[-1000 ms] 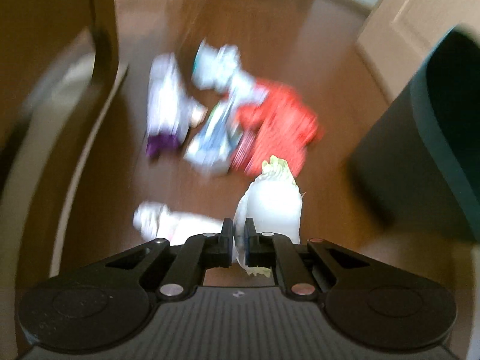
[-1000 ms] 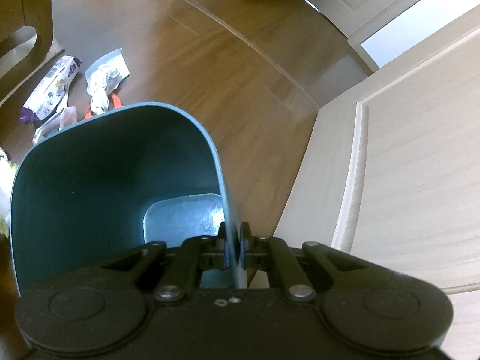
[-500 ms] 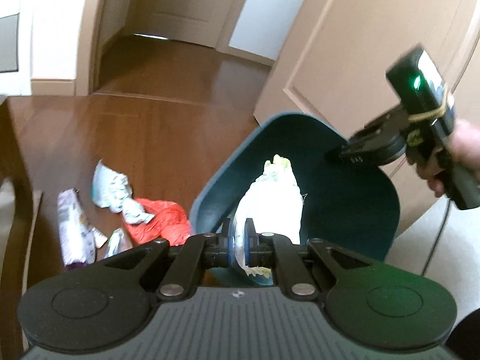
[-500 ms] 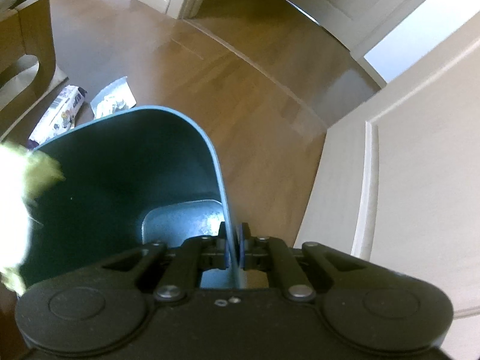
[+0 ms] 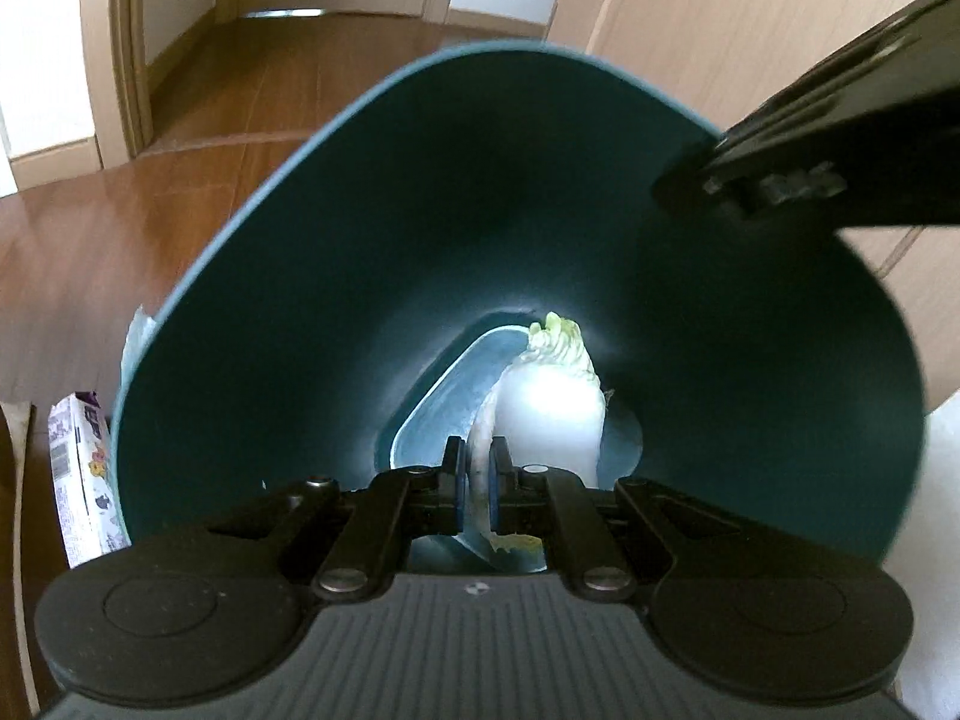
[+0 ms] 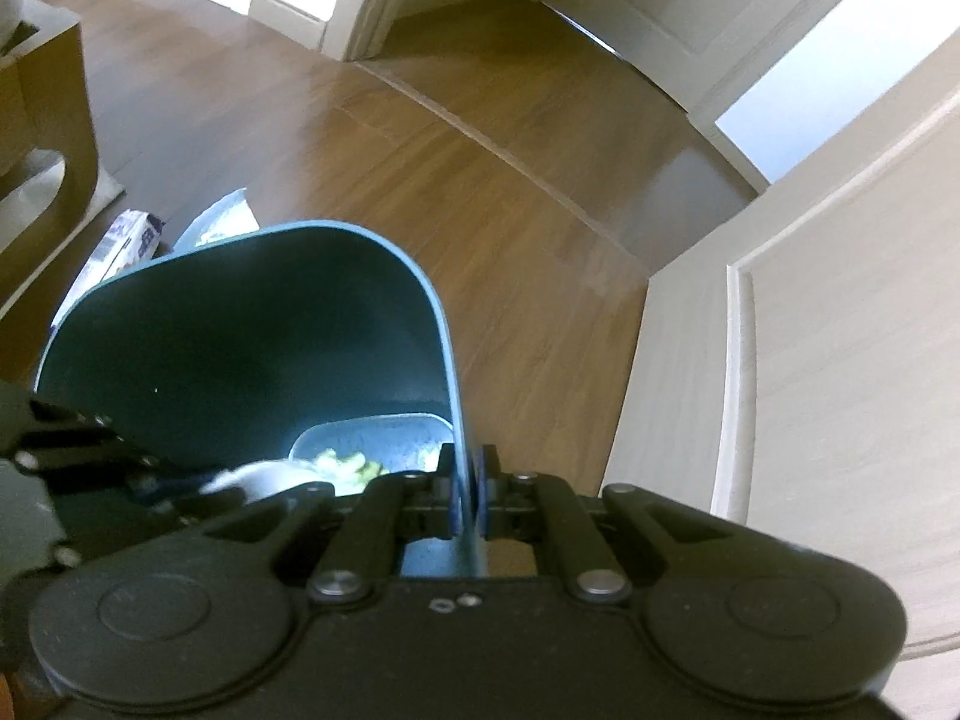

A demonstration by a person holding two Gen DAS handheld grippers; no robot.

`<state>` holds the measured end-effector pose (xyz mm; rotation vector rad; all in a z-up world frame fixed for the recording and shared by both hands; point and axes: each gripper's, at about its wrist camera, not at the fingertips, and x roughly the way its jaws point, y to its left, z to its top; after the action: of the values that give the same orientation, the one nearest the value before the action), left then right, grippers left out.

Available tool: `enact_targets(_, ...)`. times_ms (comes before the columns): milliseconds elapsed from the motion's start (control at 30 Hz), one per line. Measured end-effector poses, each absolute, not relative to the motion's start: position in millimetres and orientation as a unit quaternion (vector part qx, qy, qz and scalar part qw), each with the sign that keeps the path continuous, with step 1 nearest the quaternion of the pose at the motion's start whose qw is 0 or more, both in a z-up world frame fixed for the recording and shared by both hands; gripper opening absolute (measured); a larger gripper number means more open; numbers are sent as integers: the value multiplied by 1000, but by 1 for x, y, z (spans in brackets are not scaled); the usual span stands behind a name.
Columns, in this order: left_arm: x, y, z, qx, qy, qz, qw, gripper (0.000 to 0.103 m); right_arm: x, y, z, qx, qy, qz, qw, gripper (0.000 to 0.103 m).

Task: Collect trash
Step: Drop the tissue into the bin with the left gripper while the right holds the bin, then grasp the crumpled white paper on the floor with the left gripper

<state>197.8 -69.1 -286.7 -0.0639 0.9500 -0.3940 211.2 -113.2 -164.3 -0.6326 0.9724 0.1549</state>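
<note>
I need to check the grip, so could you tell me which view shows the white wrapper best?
The left wrist view: the white wrapper sits clearly pinched in the left gripper inside the bin. The right wrist view shows only a blurred sliver.

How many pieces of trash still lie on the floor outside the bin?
2: a purple-and-white wrapper left of the teal bin, and a pale wrapper just behind its rim. The bin may hide others.

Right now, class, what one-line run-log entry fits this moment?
left tongs: shut on white cabbage piece, inside dark teal plastic bin | right tongs: shut on bin rim | release: pending
</note>
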Motion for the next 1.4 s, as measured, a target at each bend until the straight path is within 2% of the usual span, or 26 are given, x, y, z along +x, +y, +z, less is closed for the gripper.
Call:
enact_targets(200, 203, -70, -297, -25, 466, -192, 863, 7, 212, -120, -163, -286, 464, 54, 836, 3)
enact_targets(300, 204, -65, -297, -41, 466, -212, 858, 13, 212, -123, -164, -286, 466, 49, 836, 3)
enact_targets(400, 204, -59, -293, -53, 455, -230, 859, 27, 212, -127, -164, -279, 470, 42, 837, 3)
enact_targets(433, 205, -53, -293, -53, 447, -237, 861, 35, 212, -129, -164, -277, 471, 40, 837, 3)
enact_targets(467, 201, -48, -289, -51, 436, -244, 865, 54, 212, -130, -163, -276, 472, 39, 837, 3)
enact_targets(533, 189, -37, -281, -51, 413, -249, 874, 73, 211, -132, -164, -276, 471, 38, 837, 3)
enact_targets(733, 161, 11, -254, -69, 368, -256, 891, 73, 210, -142, -164, -264, 479, 26, 837, 3)
enact_targets(833, 149, 50, -253, -73, 356, -217, 906, 79, 209, -145, -164, -261, 484, 23, 835, 3)
enact_targets(900, 144, 77, -261, -74, 361, -187, 911, 79, 209, -147, -163, -260, 487, 23, 833, 3)
enact_targets(1100, 148, 153, -330, -131, 444, -81, 883, 79, 202, -149, -161, -264, 498, 29, 826, 4)
enact_targets(1400, 120, 190, -440, -173, 552, 45, 814, 79, 198, -151, -158, -266, 503, 35, 821, 4)
